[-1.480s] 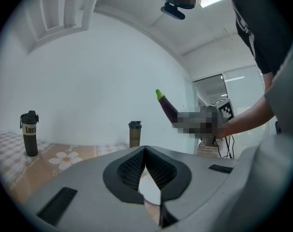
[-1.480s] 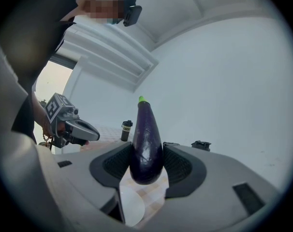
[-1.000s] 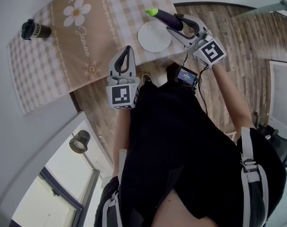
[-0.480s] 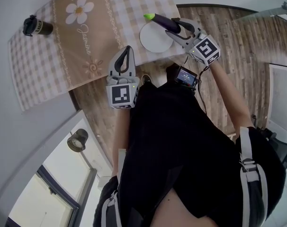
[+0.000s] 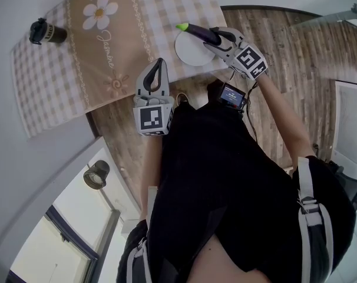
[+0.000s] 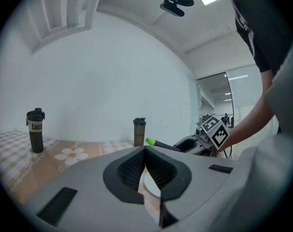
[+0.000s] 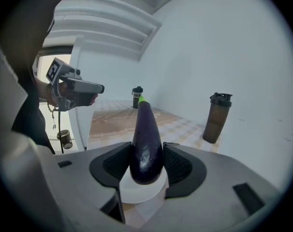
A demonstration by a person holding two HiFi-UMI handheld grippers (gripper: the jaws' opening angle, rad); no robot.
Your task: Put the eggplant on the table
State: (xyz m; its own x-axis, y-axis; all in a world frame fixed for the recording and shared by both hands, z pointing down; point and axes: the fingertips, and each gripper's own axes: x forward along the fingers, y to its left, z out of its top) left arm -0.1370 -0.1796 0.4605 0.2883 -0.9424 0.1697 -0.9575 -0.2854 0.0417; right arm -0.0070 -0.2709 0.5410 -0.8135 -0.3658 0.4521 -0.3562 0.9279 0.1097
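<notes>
The right tongs (image 5: pixel 215 38) are clenched on the eggplant (image 5: pixel 197 32), their dark pads pressing its purple sides just behind the rounded end, as the right gripper view shows. The eggplant points away from the person, green stem tip foremost, and hangs over the white plate (image 5: pixel 187 52) near the closest corner of the cloth-covered surface (image 5: pixel 55 81); whether it touches the plate cannot be told. The left tongs (image 5: pixel 159 62) sit at the near edge of the surface, well apart from the plate, tips pressed together with nothing between them. A dark bottle (image 5: pixel 46 34) stands at the far left corner, and a brown shaker bottle (image 7: pixel 215 117) stands by the wall
</notes>
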